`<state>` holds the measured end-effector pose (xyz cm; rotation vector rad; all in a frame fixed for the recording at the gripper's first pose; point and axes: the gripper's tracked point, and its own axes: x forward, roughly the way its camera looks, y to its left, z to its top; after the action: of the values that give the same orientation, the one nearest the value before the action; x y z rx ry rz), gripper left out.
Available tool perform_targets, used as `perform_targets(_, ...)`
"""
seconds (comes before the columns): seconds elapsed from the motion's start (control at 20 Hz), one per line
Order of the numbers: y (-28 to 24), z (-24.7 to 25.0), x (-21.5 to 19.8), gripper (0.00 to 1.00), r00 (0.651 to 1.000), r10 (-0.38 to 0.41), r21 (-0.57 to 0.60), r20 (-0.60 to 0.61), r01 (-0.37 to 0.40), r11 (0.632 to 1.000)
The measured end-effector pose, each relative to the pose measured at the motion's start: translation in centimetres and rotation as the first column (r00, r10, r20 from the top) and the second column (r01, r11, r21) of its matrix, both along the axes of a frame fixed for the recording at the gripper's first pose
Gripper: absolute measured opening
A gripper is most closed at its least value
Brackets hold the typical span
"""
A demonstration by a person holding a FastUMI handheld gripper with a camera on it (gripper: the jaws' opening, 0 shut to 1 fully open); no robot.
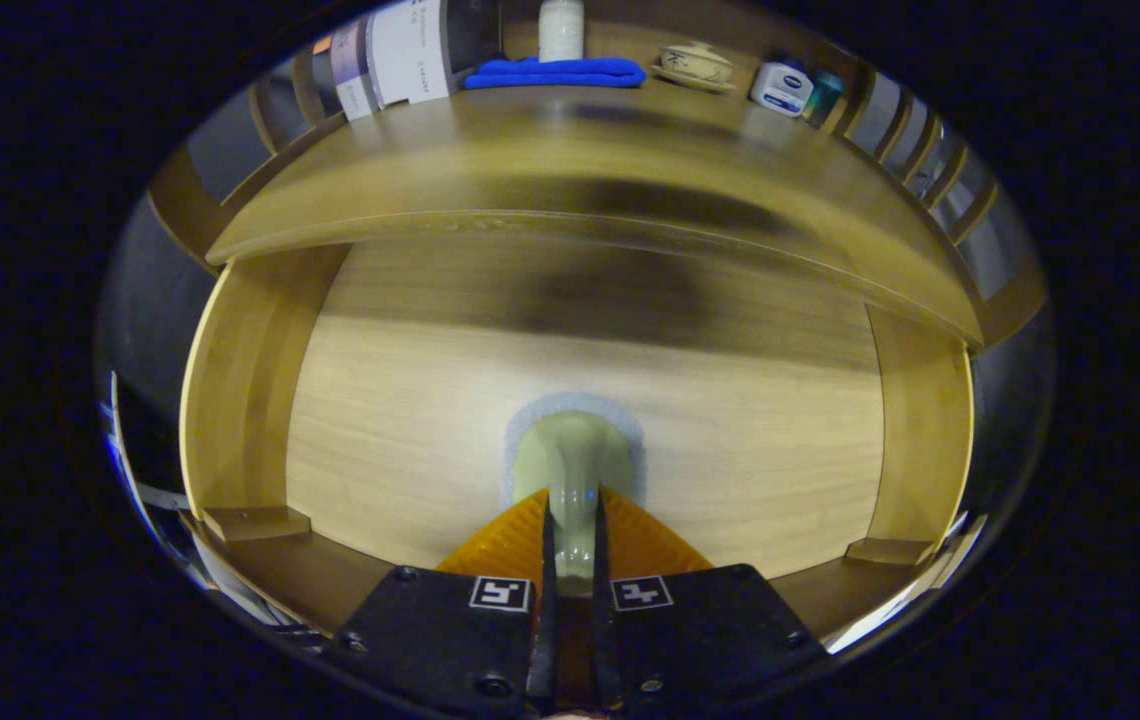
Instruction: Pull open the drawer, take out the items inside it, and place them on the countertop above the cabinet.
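I look down into the open wooden drawer [235,400], whose pale floor spreads out ahead of my fingers. My gripper [571,505] is shut on the narrow handle of a pale green scrubber [570,455] with a grey-white pad around its head. The scrubber's head sticks out just beyond the fingertips, over the middle of the drawer floor. Whether it rests on the floor or hangs slightly above it, I cannot tell. The cabinet's countertop [570,175] arches over the drawer's far end.
At the back of the countertop lie a folded blue cloth [555,73], a white bottle [561,28], a small lidded bowl [695,65], a white-and-blue jar [782,87] and boxes [395,55]. The drawer's side walls [920,430] flank the floor.
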<state>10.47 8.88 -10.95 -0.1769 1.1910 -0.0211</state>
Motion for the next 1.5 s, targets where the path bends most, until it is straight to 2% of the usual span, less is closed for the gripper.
perform_targets(0.7, -2.0, 11.4, -0.6, 0.16, 0.982, -0.021, 0.053, 0.186, 0.012, 0.999)
perform_targets(1.25, -2.7, 18.5, 7.3, 0.16, 0.961, -0.068, 0.046, 0.266, 0.057, 0.997)
perform_targets(1.5, -2.3, 19.1, 11.7, 0.16, 0.959, -0.09, 0.065, 0.269, 0.075, 0.995)
